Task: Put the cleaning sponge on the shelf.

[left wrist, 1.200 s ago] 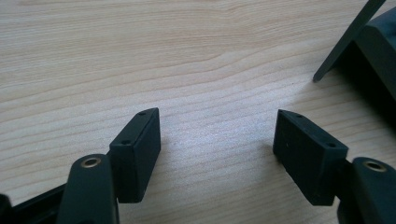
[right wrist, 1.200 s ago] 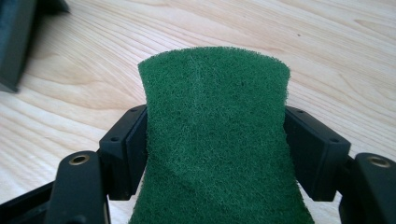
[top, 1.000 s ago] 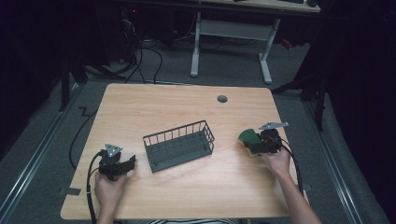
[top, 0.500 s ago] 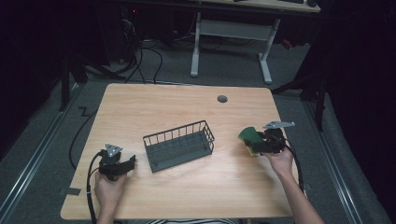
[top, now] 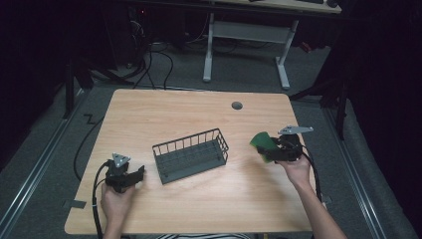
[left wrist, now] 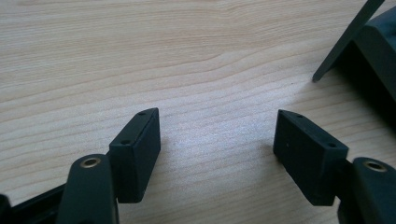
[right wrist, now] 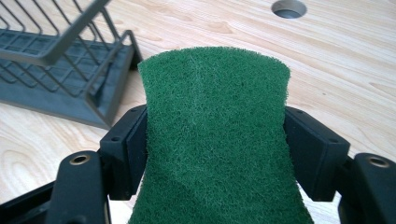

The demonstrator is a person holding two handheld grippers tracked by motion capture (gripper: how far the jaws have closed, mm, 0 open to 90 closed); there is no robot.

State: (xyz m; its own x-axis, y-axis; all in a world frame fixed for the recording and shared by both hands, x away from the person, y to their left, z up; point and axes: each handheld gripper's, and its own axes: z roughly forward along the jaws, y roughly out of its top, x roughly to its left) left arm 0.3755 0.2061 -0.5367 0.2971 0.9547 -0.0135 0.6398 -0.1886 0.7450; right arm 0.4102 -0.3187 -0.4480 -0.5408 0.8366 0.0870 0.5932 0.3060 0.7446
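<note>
A green scouring pad (right wrist: 215,135) is pinched by its sides between the jaws of my right gripper (top: 271,151), which is shut on it and held above the table's right side; the pad (top: 263,143) bows upward and points toward the basket. A dark grey wire basket (top: 190,155) stands near the table's middle, its near end (right wrist: 56,65) at the upper left of the right gripper view. My left gripper (top: 133,175) rests at the front left of the table, open, with bare wood between its jaws (left wrist: 217,149). A corner of the basket (left wrist: 369,42) lies ahead to its right.
The light wooden table (top: 164,114) has a round cable hole (top: 237,105) at its back right. Cables trail from both grippers over the front edge. A white-legged desk frame (top: 246,35) and dark floor lie beyond the far edge.
My right gripper has risen a little with the green pad and edged slightly away from the basket. The left gripper has stayed in place.
</note>
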